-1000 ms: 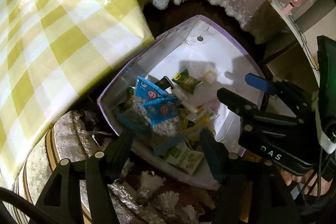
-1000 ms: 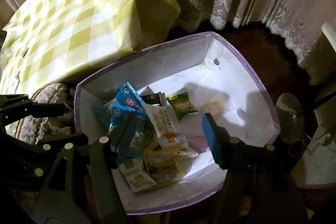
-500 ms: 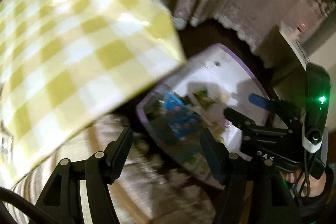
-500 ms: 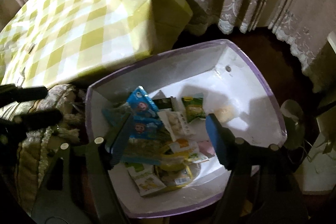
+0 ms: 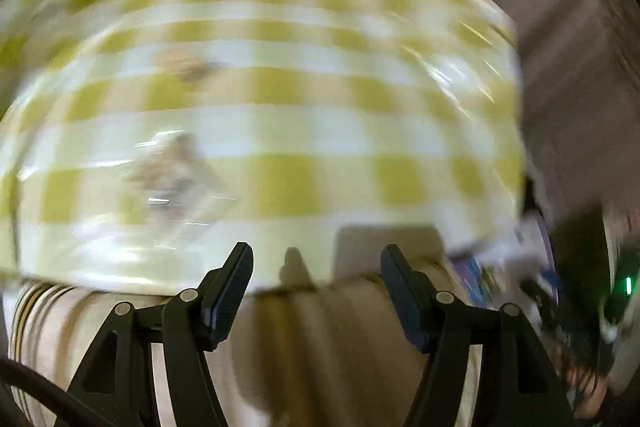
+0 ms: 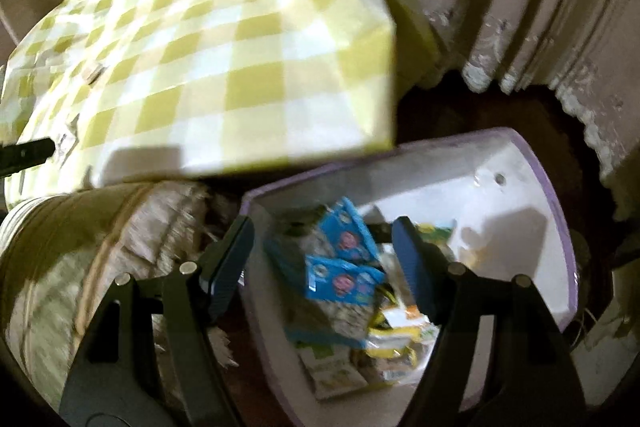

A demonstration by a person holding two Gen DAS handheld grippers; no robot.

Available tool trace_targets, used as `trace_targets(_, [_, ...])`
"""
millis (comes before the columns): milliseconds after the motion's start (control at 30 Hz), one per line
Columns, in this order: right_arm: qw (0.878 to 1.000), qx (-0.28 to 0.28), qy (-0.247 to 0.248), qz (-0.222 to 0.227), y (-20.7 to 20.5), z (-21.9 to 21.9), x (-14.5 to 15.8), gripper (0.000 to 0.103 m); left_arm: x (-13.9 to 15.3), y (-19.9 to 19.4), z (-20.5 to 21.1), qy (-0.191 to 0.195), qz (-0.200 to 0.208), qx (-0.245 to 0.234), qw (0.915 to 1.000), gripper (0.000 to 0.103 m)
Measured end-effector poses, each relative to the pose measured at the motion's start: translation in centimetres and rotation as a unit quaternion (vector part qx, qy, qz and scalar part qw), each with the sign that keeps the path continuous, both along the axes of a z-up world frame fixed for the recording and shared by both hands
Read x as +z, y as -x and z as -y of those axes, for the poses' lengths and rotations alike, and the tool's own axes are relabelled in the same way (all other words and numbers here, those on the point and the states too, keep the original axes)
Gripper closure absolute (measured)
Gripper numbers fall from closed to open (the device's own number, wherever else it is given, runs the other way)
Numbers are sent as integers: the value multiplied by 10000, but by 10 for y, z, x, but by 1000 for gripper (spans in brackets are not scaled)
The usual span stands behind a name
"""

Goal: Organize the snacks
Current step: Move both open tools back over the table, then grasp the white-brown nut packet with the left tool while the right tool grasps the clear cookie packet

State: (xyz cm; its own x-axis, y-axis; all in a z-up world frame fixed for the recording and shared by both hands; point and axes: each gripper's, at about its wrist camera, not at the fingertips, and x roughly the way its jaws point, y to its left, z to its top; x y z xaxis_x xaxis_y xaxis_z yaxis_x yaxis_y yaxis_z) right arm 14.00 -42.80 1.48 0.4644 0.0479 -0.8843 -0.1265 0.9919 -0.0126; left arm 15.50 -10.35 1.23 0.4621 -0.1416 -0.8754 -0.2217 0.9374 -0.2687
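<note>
1. Most of the job looks banked: the white box (image 6: 516, 227) beside the table holds a heap of snack packets (image 6: 344, 279), blue ones on top.
2. Left gripper (image 5: 316, 291) faces the checked tablecloth (image 5: 280, 99), fingers wide, nothing held. Two smeared shapes (image 5: 172, 175) lie on the cloth (leftover snacks, I'd guess, but too blurred to tell).
3. Right gripper (image 6: 324, 267) hovers at the box's near rim, fingers wide and empty.
4. Left to do, likely: collect those table stragglers.
</note>
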Motion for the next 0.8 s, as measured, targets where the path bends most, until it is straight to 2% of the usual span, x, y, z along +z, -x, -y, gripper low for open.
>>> trace_targets(33, [10000, 73, -16, 1, -3, -7, 0, 29, -2, 2, -13, 11, 3, 231, 9997, 30])
trace_targets(133, [9995, 313, -64, -2, -13, -27, 0, 28, -10, 3, -53, 172, -44, 928, 9955, 29])
trace_targets(233, [9989, 473, -51, 61, -22, -44, 3, 24, -21, -4, -69, 393, -152, 1219, 9916, 29])
trace_targets(433, [9966, 782, -144, 193, -45, -75, 8, 23, -41, -23, -86, 505, -361, 1580, 9855, 29])
trace_targets(600, [9948, 950, -247, 275, -67, -96, 11, 22, -53, -39, -88, 333, -573, 1624, 9845, 29])
trace_targets(733, [9929, 1113, -283, 310, -81, -114, 11, 21, -54, -52, -78, -22, -577, 1474, 9874, 29])
trace_targets(800, [9920, 1185, -301, 327, -90, -124, 10, 21, -56, -60, -70, -345, -633, 1266, 9893, 29])
